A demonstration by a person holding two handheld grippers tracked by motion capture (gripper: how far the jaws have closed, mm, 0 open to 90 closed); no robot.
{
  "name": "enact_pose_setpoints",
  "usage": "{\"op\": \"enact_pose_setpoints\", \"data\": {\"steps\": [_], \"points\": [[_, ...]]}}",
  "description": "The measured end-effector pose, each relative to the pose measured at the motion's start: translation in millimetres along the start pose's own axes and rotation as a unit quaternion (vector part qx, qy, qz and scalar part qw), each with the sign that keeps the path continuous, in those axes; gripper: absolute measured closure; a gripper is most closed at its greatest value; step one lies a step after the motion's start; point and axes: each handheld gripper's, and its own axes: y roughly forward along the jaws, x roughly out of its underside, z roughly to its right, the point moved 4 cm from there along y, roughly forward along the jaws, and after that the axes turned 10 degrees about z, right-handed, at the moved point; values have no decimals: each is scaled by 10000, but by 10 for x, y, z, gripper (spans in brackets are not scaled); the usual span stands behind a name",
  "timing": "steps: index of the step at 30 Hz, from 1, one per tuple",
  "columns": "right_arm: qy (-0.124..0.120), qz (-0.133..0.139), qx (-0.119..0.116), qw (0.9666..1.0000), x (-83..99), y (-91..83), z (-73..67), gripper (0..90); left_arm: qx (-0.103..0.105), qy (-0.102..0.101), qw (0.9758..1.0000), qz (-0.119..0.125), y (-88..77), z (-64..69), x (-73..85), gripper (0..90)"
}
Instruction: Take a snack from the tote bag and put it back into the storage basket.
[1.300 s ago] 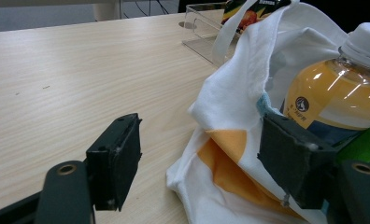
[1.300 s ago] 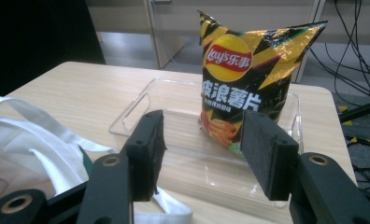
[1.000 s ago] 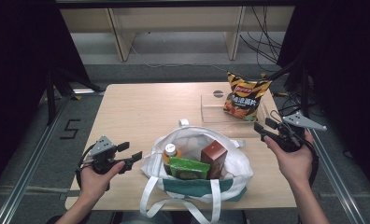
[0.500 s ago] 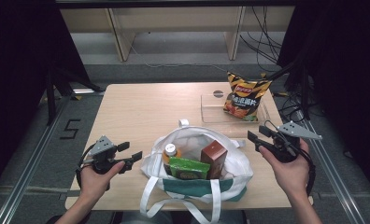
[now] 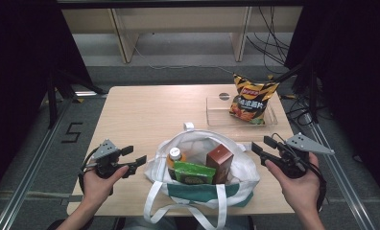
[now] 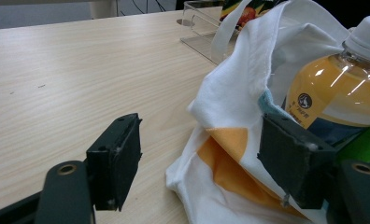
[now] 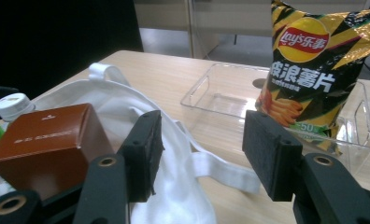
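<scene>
surface: pale wood surface [image 5: 145,120], bare over its left and far parts.
room: grey floor around it, dark curtains at both sides, a light wooden shelf frame [image 5: 178,28] beyond the far edge, cables [image 5: 274,43] on the floor at the far right; a "5" mark [image 5: 72,132] on the floor at the left.
tray: clear plastic tray [image 5: 217,115] at the far right of the surface, near the bag but apart from it.
in tray: chips [image 5: 250,98], a yellow and black packet standing upright at the tray's right end.
bag: white cloth bag [image 5: 245,165] with a teal band and long handles, mouth open, at the near middle edge between the two hands.
in bag: bottle [image 5: 175,155] of orange drink with a white cap at the left; a green packet [image 5: 193,173] in front, leaning; a brown box [image 5: 219,162] upright at the right.
left tongs [image 5: 133,159]: held in the left hand just left of the bag, wide apart, nothing between the pads; the bag's cloth lies just beyond them.
right tongs [image 5: 260,144]: held in the right hand just right of the bag, pointing towards it, standing wide with nothing gripped; the brown box lies near them in the right gripper view.
</scene>
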Motion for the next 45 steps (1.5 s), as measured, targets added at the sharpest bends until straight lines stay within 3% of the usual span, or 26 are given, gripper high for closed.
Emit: {"op": "enact_pose_setpoints", "data": {"steps": [1, 2, 5, 9, 13, 14, 16, 19, 21, 22, 23, 24, 26, 29, 31, 33, 41, 42, 43, 44, 45], "points": [[-149, 67, -31, 9999, 2, 6, 3, 479, 4, 29, 10000, 12, -7, -5, -2, 291], [-33, 33, -55, 10000, 2, 1, -28, 478, 1, -41, 10000, 31, -10, -2, -1, 291], [-146, 27, -23, 9999, 1, 3, -30, 478, -3, 14, 10000, 45, -28, -5, -12, 291], [-6, 14, -83, 10000, 1, -11, -71, 477, 14, -48, 10000, 62, -13, 4, -20, 291], [-118, 49, -47, 9999, -9, -25, -59, 477, 22, 5, 10000, 49, -2, 2, -24, 291], [42, -6, -32, 10000, -1, -38, -85, 477, 22, 3, 10000, 45, 1, 3, -24, 291], [-114, 61, -65, 9999, 6, -31, -74, 476, 38, -37, 10000, 50, 12, 5, -24, 291], [-21, 37, -78, 10000, 15, -56, -114, 475, 63, 54, 9999, 66, 18, 9, -43, 291], [-162, 71, -128, 9998, 10, -73, -119, 473, 82, -6, 9999, 92, 31, 20, -50, 291], [-94, 54, -69, 9999, 8, -96, -138, 472, 94, 36, 9999, 87, 37, 17, -53, 291], [-22, 62, -105, 9999, 7, -109, -154, 472, 92, 50, 9999, 46, 41, 14, -52, 291], [-131, 122, -148, 9997, 2, -110, -146, 471, 107, -22, 9999, 68, 55, 17, -46, 290], [25, 82, -194, 9998, 11, -129, -186, 470, 146, 33, 9999, 65, 59, 11, -50, 291], [-61, 102, -271, 9996, 28, -120, -222, 467, 90, 52, 9999, 34, 43, 18, -55, 291], [61, 24, -304, 9995, 51, -123, -282, 465, 74, 2, 9999, 75, 43, 31, -59, 290], [-97, 71, -428, 9990, 61, -106, -298, 459, 54, 75, 9999, 64, 27, 36, -68, 289], [2, 82, -752, 9971, 78, -28, -483, 431, -4, 70, 9999, 95, -20, 48, -67, 287], [-123, 95, -807, 9966, 75, -16, -486, 421, -8, 66, 9999, 97, -24, 44, -64, 287], [-27, -13, -790, 9969, 78, -22, -519, 412, -10, 28, 10000, 88, -27, 43, -59, 287], [-143, 3, -821, 9965, 83, 3, -521, 407, -21, 10, 10000, 91, -28, 39, -57, 287], [-84, 53, -851, 9963, 88, 28, -546, 404, -10, 46, 9999, 98, -29, 33, -60, 287]]}}
